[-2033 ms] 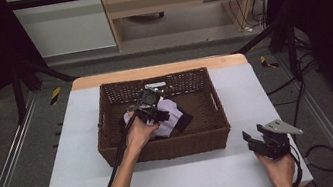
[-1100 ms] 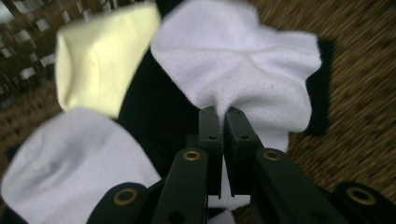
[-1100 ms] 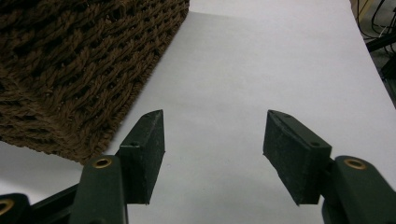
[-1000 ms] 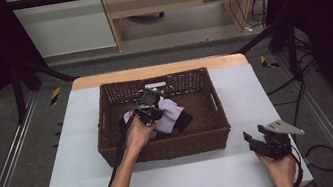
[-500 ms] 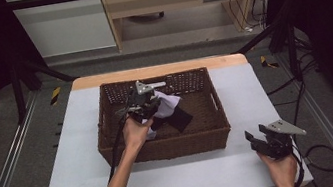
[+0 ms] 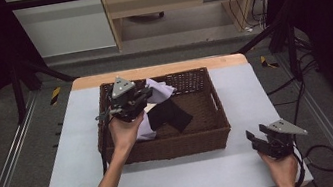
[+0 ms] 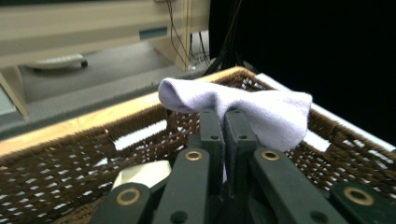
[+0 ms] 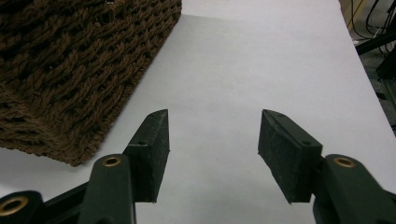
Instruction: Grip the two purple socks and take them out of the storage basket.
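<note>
left hand-held gripper is pinched tight on a soft lilac cloth above the brown woven wicker basket; right hand-held gripper sits wide open, holding nothing, on the white bench.

Light falls from above onto the white table, which is bright and evenly lit, while the room at the left and right edges of the high view sinks into black. The basket casts a soft shadow at the table's near edge. In the left gripper view the jaws are blurred and the far background soft. The high view is slightly grainy.
</note>
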